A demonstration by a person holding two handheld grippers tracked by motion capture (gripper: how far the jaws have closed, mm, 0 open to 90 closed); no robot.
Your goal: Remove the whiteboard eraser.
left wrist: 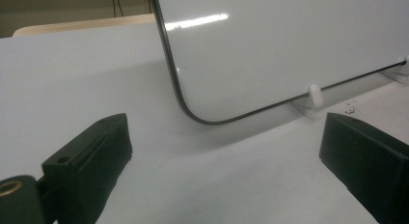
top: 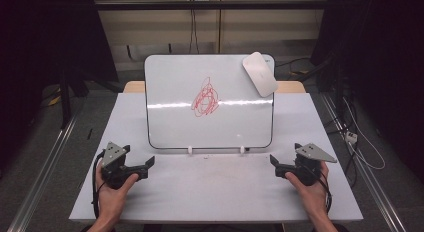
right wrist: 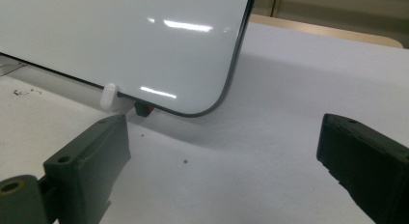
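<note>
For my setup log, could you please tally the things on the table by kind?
Whiteboard: 1
Eraser: 1
Red scribble: 1
Grippers: 2, left gripper and right gripper
Total: 5

Left hand-held gripper (top: 150,163) agape, right hand-held gripper (top: 273,160) agape

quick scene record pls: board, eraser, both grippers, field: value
board: whiteboard propped upright on white stand clips, mid table
marking: red scribble near board centre
eraser: white eraser stuck on board's top right corner
left hand-held gripper: open, holds nothing, resting on table left of board's front
right hand-held gripper: open, holds nothing, resting on table right of board's front
</note>
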